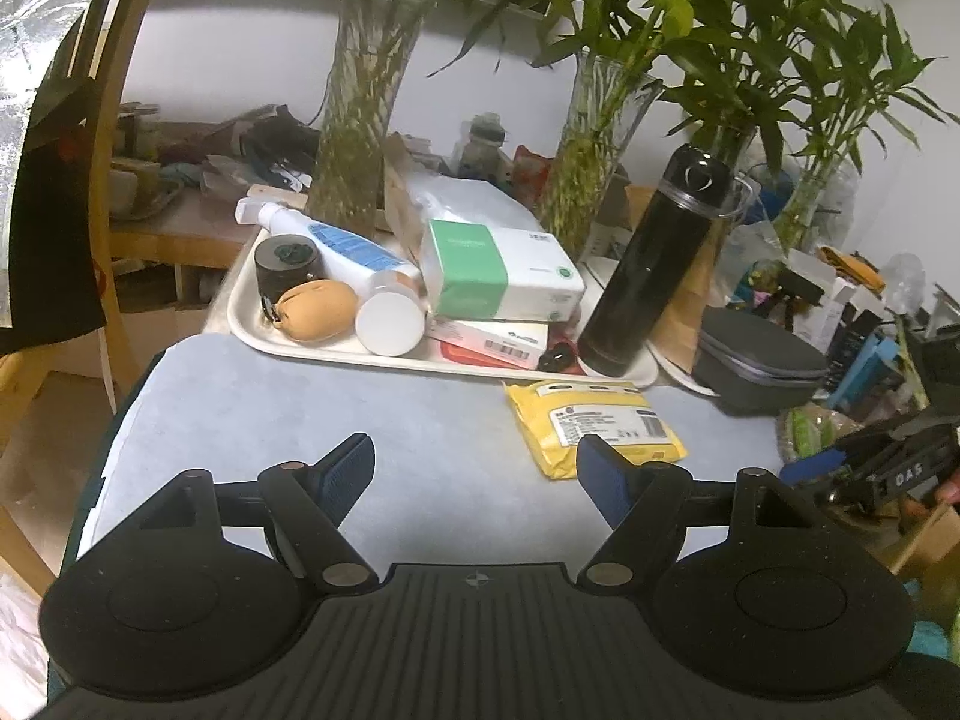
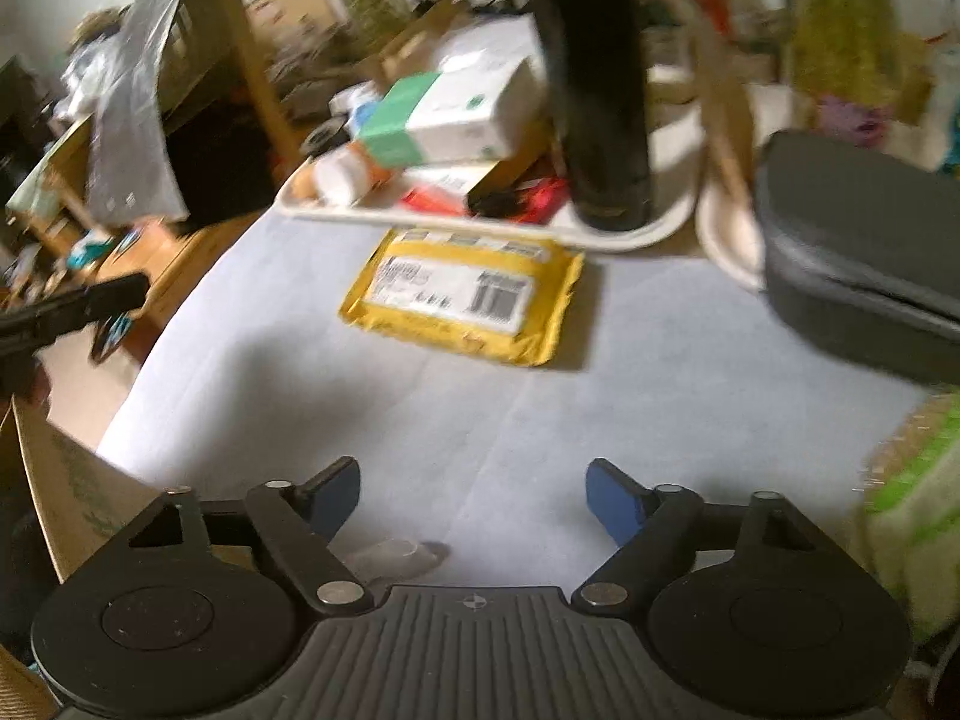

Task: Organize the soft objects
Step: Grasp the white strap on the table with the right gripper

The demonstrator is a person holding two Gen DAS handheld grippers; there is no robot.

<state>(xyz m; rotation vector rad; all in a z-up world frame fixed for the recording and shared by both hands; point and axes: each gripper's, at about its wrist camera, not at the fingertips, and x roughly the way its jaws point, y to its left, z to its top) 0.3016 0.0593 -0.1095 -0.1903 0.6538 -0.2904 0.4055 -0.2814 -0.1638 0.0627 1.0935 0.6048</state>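
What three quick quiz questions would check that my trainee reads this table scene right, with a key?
1. True or false: the yellow padded mailer lies inside the white tray.
2. Which stands upright at the tray's right end: A) black flask B) lotion bottle C) tan pouch?
3. What is the left gripper holding?

Key: 1 false, it lies on the cloth in front of the tray. 2 A. 3 nothing; its jaws are open, as are the right gripper's.
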